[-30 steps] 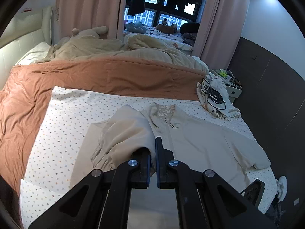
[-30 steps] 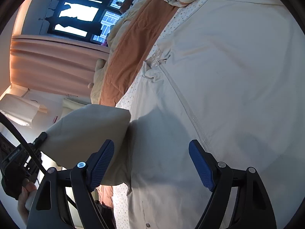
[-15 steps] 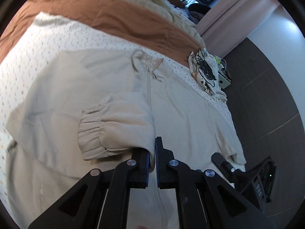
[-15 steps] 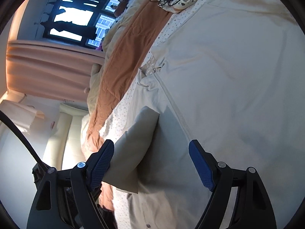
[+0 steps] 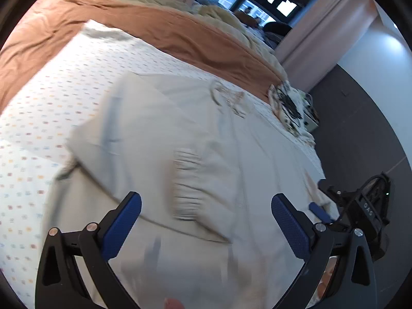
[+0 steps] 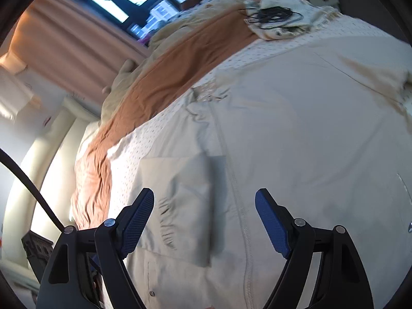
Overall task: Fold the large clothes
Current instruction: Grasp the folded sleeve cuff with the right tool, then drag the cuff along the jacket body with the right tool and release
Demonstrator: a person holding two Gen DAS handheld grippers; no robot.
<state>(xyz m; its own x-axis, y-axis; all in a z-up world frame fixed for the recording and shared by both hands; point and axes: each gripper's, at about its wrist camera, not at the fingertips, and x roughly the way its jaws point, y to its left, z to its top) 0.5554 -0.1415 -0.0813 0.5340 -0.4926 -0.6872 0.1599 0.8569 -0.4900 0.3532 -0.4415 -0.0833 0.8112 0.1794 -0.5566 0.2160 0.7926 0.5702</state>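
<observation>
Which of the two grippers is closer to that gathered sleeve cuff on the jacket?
Left. The left gripper hovers open right over the cuff. The right gripper, also open, sits further toward the zipper.

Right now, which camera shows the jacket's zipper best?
The right wrist view: the zipper runs sharply from collar toward hem, between the open right tool fingers. In the left wrist view it is only a faint, motion-blurred seam.

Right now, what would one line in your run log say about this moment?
step: sleeve folded across jacket | left gripper: open, empty | right gripper: open, empty | surface: bed
</observation>
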